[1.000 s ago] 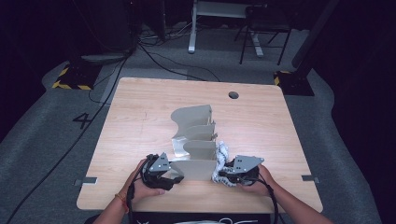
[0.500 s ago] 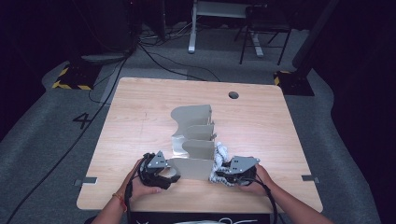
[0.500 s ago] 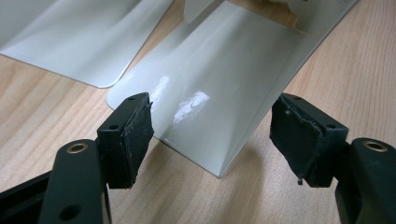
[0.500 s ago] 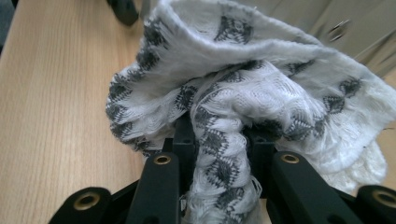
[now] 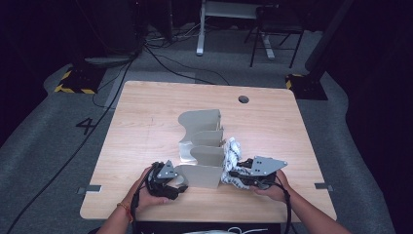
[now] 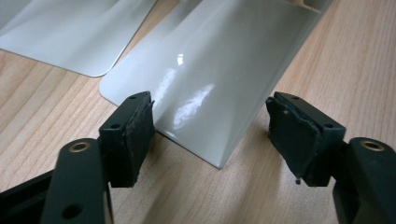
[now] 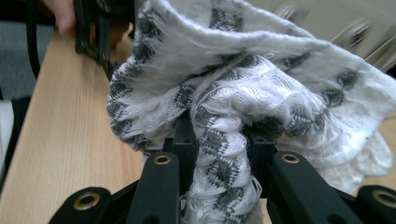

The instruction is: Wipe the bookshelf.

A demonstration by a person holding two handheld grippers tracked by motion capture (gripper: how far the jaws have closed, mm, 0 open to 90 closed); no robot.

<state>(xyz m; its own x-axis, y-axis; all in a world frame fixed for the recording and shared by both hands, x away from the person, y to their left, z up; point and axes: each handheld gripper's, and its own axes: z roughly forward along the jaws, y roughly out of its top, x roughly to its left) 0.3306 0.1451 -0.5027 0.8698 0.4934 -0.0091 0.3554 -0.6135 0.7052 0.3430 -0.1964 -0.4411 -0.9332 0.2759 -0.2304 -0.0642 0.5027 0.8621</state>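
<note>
Knitted white-and-grey patterned cloth [image 7: 243,102], soft and floppy, bunches in the right gripper's [image 7: 219,140] clamped jaws near the wooden table's [image 5: 146,117] near edge, while the left gripper [image 6: 210,126] gapes around the glossy grey stepped organiser [image 6: 219,70].

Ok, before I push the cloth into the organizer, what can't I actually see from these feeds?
- Organizer slot floors: high view, hidden by its own dividers.
- Cloth far end and full shape: right gripper view, bunched over the jaws; the organizer behind is blurred.
- Organizer top: left gripper view, cut off by the frame edge.
- Left gripper: open, touching nothing.
</note>
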